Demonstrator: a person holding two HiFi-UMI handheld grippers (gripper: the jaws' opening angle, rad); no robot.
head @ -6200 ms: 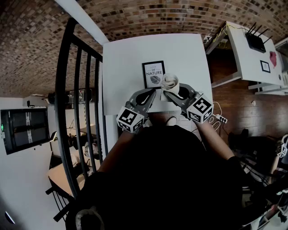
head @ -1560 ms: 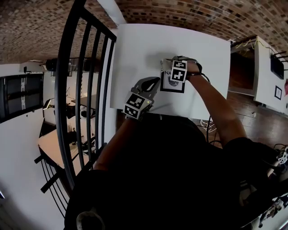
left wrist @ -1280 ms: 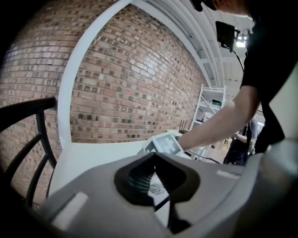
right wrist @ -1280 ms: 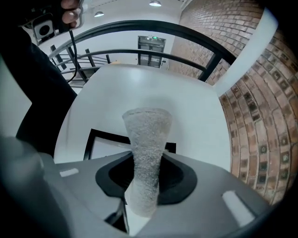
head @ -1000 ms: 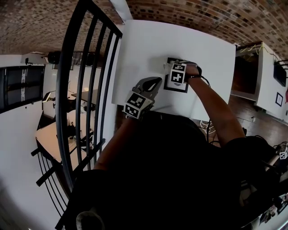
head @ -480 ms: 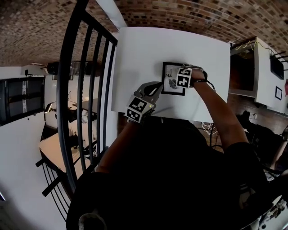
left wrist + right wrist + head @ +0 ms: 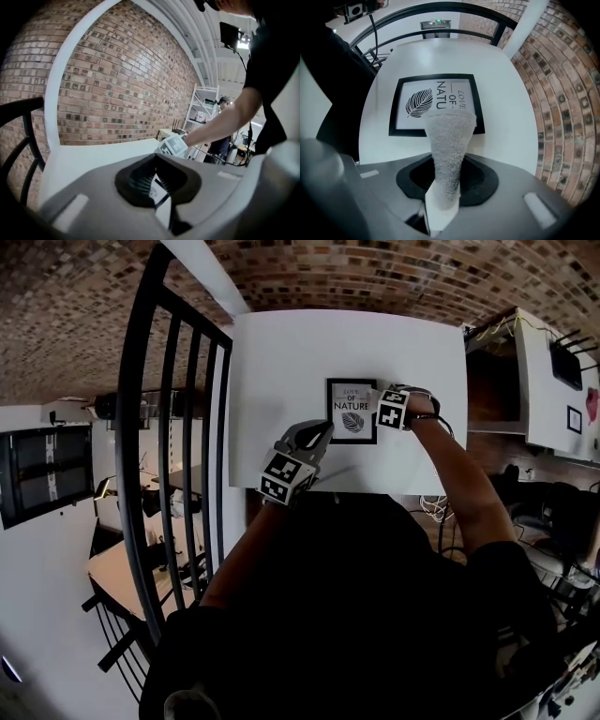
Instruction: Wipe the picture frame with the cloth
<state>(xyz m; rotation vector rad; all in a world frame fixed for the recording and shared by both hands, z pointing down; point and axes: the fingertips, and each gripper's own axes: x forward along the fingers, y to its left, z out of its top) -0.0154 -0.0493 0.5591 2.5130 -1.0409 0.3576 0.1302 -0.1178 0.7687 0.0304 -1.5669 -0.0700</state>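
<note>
Okay so, closest to the person's body is the left gripper (image 7: 322, 430), grey plastic with a black-and-white marker cube on the back. It sits low over the near part of the white rectangular table (image 7: 300, 352). Its fingers are closed together with nothing pinched between them, and the tip sits just beside the near left corner of the frame. I can't tell whether it actually touches. A bit further in, the right gripper (image 7: 447, 180) comes from the other side on an outstretched bare forearm (image 7: 450, 484), and its fingers are clamped on a rolled-up, pale grey terry cloth (image 7: 449, 140). The roll sticks out past the jaws, and its free end lies over the edge of the black-rimmed picture frame (image 7: 440, 96). From that gripper's view it hides the tail end of the word NATURE. The frame lies flat around the middle of the table, with a white print, a dark leaf and lettering. Off to the left stands a black metal railing with vertical bars (image 7: 173, 427). Beyond the far edge of the table is a red-brown brick wall (image 7: 117, 84).
</note>
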